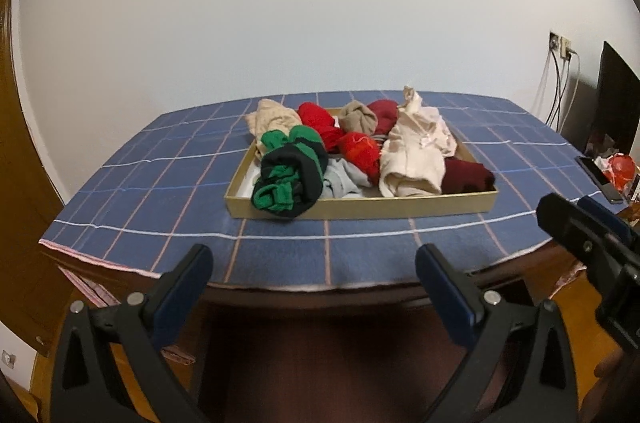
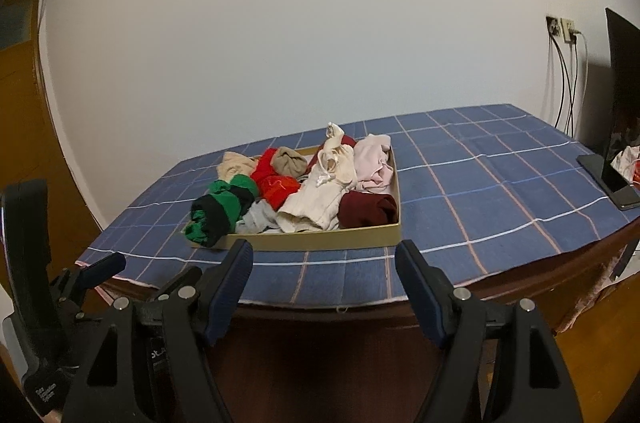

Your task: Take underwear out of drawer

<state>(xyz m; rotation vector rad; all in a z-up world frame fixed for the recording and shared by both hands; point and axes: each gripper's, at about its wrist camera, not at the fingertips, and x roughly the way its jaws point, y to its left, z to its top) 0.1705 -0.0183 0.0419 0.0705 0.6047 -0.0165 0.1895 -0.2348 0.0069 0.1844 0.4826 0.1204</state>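
Rolled underwear [image 1: 352, 151] fills a shallow drawer [image 1: 360, 209].
Green-black, red, maroon, cream and grey bundles heaped on a blue checked cloth.

matt cardboard drawer [image 1: 360, 209], soft cloth underwear [image 1: 412, 159], woven tablecloth [image 1: 160, 183].

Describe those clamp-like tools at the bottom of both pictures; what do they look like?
Each is a black plastic hand-held gripper: the left hand-held gripper and the right hand-held gripper have two angled black arms with triangular cut-outs, silver round rivets and dark blue padded fingers. No sleeves or cables show.
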